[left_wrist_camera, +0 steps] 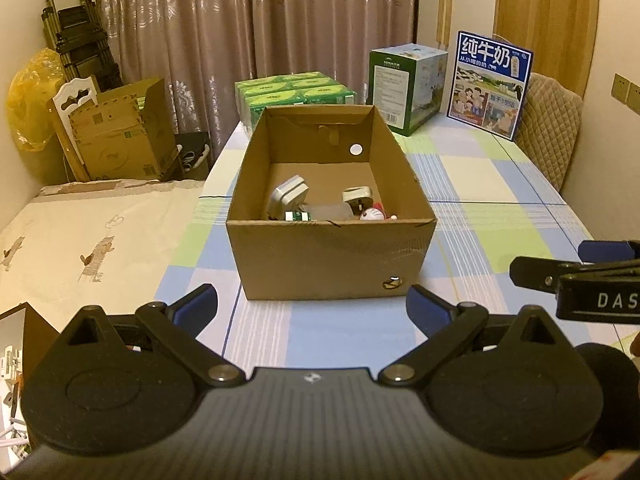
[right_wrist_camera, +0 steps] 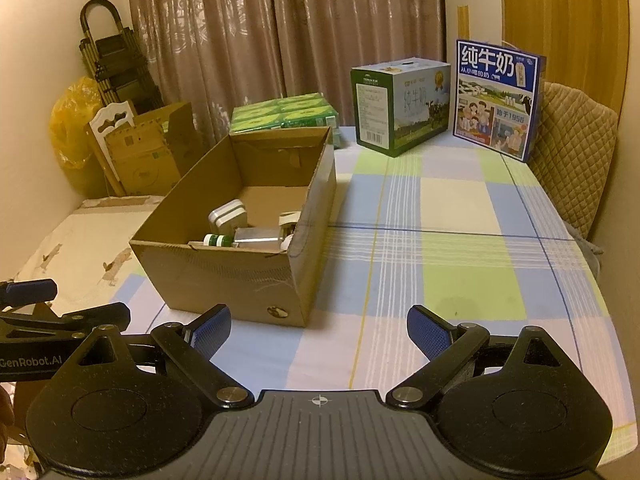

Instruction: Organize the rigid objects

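An open brown cardboard box (left_wrist_camera: 331, 258) stands upright near the table's left edge. At its near end lie a tilted white-grey adapter (left_wrist_camera: 289, 196), a white plug (left_wrist_camera: 357, 197), a green-capped clear bottle (left_wrist_camera: 320, 213) on its side and a Doraemon figure (left_wrist_camera: 373, 214)

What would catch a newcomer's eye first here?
An open cardboard box stands mid-table on the checked tablecloth, with small items such as a white plug lying inside. Behind it, a bright blue milk carton stands upright at the far right edge.

one cardboard box (left_wrist_camera: 332, 256), two milk cartons (left_wrist_camera: 404, 88) (upright)
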`<state>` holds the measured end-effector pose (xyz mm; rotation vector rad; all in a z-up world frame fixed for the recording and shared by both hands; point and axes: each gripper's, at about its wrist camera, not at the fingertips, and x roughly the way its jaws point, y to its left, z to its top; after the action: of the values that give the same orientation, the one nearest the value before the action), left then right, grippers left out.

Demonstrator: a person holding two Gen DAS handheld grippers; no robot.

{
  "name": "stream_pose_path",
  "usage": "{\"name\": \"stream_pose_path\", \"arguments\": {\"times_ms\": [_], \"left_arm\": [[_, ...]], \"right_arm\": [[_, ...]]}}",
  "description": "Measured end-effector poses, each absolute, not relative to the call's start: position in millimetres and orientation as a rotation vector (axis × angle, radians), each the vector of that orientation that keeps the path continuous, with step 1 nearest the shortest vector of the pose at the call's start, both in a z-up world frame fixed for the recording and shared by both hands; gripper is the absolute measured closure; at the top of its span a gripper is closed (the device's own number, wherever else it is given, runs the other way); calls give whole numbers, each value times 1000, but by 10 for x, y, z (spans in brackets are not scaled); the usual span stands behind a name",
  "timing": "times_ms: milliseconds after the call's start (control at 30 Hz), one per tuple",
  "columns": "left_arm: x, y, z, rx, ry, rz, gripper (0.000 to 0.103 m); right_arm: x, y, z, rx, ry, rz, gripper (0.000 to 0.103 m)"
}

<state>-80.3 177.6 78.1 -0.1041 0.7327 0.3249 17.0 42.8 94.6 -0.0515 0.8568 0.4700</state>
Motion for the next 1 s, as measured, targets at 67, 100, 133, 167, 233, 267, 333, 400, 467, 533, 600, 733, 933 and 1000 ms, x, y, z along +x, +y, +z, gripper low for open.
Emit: {"name": "stream_pose_path", "arguments": {"times_ms": [67,100,133,167,233,267,333,400,467,533,600,733,933,1000], "left_arm": [[-803,1775,767,-101,738,321,4],[-804,1775,761,-102,740,322,4],[-805,1772,756,-104,739,322,4],[-802,1773,754,-107,738,322,4],[-805,1774,747,-109,739,320,4],[-805,1772,745,-108,739,319,4],[-802,1773,750,-111,738,319,4],[-805,1769,747,-116,737,319,4],[-805,1762,749,-117,734,319,4],[-806,1758,749,-116,734,317,4],[-811,1749,754,-115,732,314,4],[-820,1750,766,-112,733,322,3],[-819,1767,777,-115,731,329,3],[-811,1764,776,-113,731,328,3]], "right_arm": [[172,426,940,-52,861,469,11],[174,424,937,-54,862,467,11],[174,423,934,-57,863,466,11],[173,421,930,-61,863,465,11],[173,414,922,-64,865,460,11],[170,411,918,-64,866,459,11],[166,401,910,-64,869,458,11],[162,396,906,-66,869,456,11],[154,393,905,-65,871,455,11],[142,392,908,-69,869,453,11],[136,391,909,-67,869,454,11],[136,391,910,-67,869,454,11],[110,399,924,-69,869,456,11],[105,399,934,-67,869,457,11]]}}
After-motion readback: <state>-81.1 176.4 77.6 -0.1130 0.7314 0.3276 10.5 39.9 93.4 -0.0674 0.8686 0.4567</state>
